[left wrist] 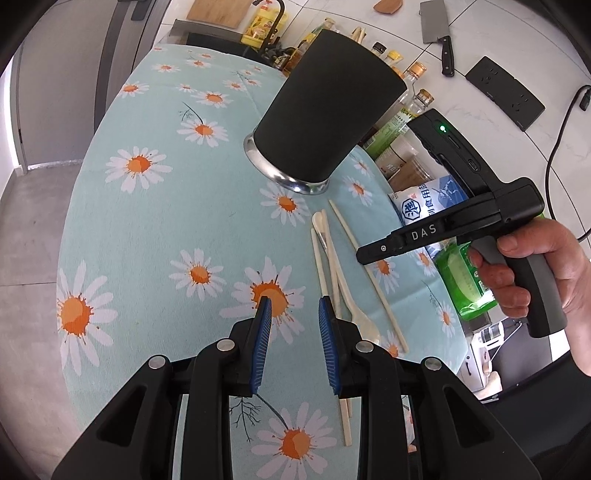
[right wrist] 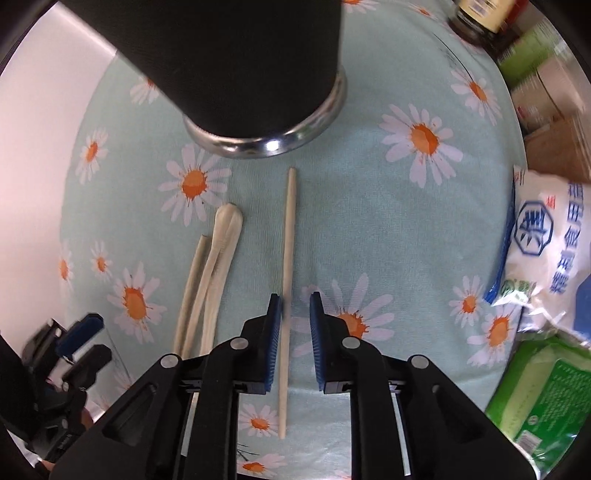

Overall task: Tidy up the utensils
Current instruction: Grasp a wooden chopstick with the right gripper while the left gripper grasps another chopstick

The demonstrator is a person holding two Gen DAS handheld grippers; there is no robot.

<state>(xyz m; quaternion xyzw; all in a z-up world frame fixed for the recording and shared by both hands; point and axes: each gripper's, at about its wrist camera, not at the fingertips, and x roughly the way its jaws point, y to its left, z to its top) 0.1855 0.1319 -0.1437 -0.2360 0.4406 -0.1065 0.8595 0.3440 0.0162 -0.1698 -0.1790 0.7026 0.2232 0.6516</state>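
A black utensil holder [left wrist: 325, 110] with a steel base stands on the daisy tablecloth [left wrist: 147, 221]; it also shows in the right wrist view [right wrist: 243, 66]. Cream utensils lie in front of it: a single chopstick [right wrist: 286, 280], a spoon [right wrist: 221, 258] and another chopstick [right wrist: 190, 291]. The same pile lies in the left wrist view [left wrist: 332, 266]. My right gripper [right wrist: 294, 301] is open, its jaws either side of the single chopstick, low over the cloth. My left gripper [left wrist: 294, 304] is open and empty, just left of the pile.
A salt bag [right wrist: 543, 243] and a green packet [right wrist: 543, 391] lie at the table's right edge. Bottles [left wrist: 413, 92] stand behind the holder. A cleaver [left wrist: 436, 33] and a black power strip [left wrist: 504, 92] are on the white counter beyond.
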